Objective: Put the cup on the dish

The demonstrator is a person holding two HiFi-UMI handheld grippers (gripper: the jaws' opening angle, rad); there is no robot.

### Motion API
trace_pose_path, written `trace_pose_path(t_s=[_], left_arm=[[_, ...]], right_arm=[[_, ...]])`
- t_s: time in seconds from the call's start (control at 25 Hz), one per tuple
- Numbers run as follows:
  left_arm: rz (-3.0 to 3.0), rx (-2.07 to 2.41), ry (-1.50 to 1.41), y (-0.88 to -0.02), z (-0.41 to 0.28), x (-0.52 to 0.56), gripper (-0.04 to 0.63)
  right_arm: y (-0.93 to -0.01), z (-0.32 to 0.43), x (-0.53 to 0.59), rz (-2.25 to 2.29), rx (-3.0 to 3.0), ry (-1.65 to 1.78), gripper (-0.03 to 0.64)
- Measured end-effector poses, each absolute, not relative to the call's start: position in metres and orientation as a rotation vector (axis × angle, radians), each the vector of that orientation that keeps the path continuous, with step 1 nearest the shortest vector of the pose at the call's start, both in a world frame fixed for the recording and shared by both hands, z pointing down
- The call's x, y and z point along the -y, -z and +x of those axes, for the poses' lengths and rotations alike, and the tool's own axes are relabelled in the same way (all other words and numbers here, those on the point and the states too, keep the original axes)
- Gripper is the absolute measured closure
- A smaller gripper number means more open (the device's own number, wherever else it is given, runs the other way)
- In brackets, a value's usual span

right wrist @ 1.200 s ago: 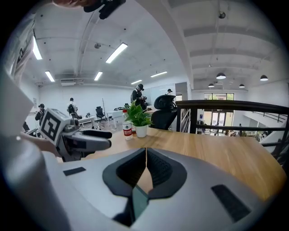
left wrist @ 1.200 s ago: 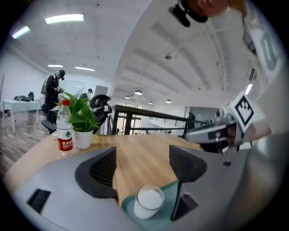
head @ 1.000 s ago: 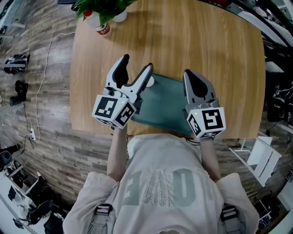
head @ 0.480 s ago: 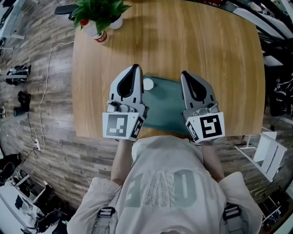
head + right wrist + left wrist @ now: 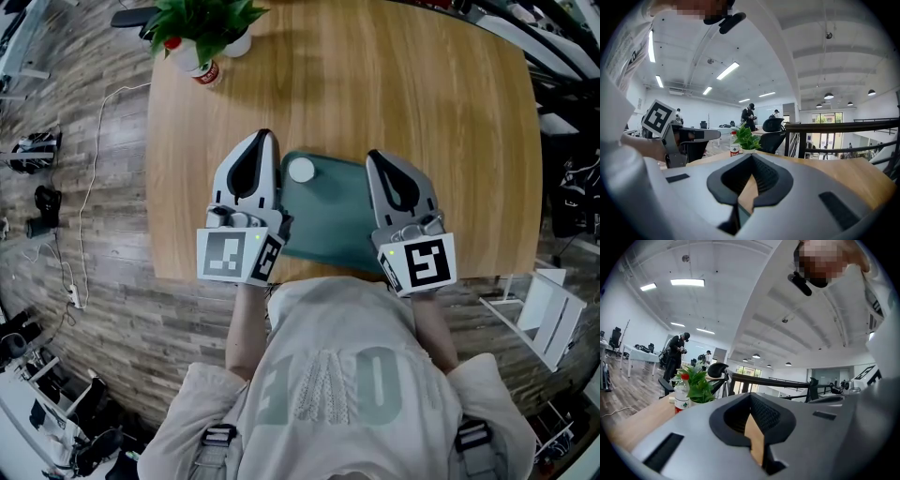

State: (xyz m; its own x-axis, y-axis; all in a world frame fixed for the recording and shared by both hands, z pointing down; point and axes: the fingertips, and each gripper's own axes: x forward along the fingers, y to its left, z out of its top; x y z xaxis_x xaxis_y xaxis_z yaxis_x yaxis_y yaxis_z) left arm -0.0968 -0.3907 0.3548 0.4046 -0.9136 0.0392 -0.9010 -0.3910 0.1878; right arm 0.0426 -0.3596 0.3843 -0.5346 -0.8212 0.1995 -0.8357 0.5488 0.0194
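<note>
A dark green rectangular dish (image 5: 333, 225) lies on the wooden table (image 5: 441, 122) near its front edge. A small white cup (image 5: 301, 170) stands upright at the dish's far left corner. My left gripper (image 5: 259, 141) hovers beside the dish's left edge, just left of the cup, jaws shut with nothing in them. My right gripper (image 5: 384, 161) is over the dish's right side, also shut and empty. In the left gripper view the left gripper (image 5: 752, 427) shows closed jaws with only table wood behind them. The right gripper (image 5: 740, 194) looks the same in its own view.
A potted green plant (image 5: 202, 21) and a red-capped bottle (image 5: 192, 52) stand at the table's far left corner. A cable (image 5: 89, 169) trails over the floor to the left. A white rack (image 5: 534, 323) stands by the table's front right. People stand far off in the room.
The left gripper's jaws have gone from wide open to shut. It swung left, off the cup and dish corner, to the dish's left side. The right gripper barely moved.
</note>
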Motion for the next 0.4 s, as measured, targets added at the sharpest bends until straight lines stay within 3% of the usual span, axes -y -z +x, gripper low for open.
trace_pose_path(t_s=[0.4], left_arm=[[2.470,1.615,0.042,-0.3647,-0.1076,0.3882,0.588]], right_arm=[[-0.3931,0.0387,0.3533,1.364,2.593,-0.161,0.598]])
